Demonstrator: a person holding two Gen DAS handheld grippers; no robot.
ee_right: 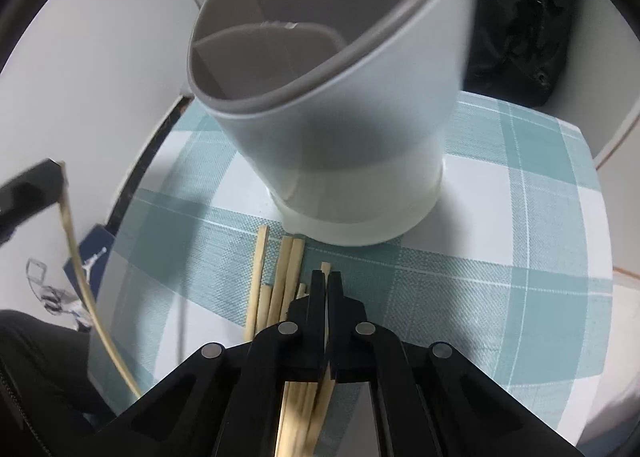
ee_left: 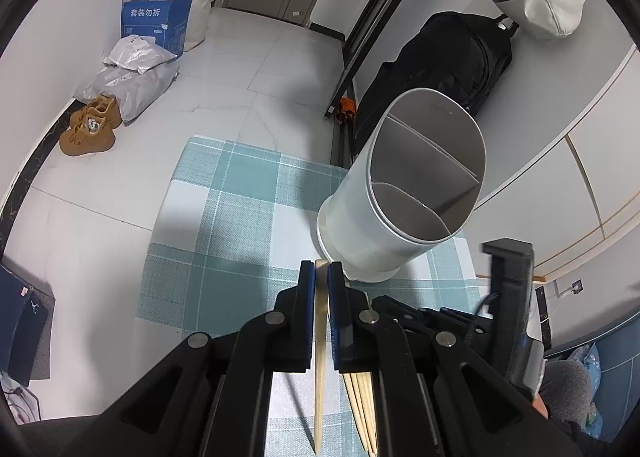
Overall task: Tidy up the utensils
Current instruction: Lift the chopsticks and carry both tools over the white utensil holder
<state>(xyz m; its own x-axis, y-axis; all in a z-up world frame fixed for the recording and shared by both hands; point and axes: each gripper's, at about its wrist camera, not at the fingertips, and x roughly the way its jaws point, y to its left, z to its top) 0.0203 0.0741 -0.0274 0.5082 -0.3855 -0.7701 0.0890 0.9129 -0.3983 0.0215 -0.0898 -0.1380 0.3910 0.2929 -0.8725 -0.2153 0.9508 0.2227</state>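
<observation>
White divided holder (ee_left: 404,193) empty, chopsticks (ee_right: 280,281) beside

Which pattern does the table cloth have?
Teal and white checks; the cloth shows best in the left wrist view.

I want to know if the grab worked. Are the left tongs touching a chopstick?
Touching. The left wrist view shows the left tongs shut on a single chopstick, its pale shaft pinched between both blue pads with no gap.
</observation>
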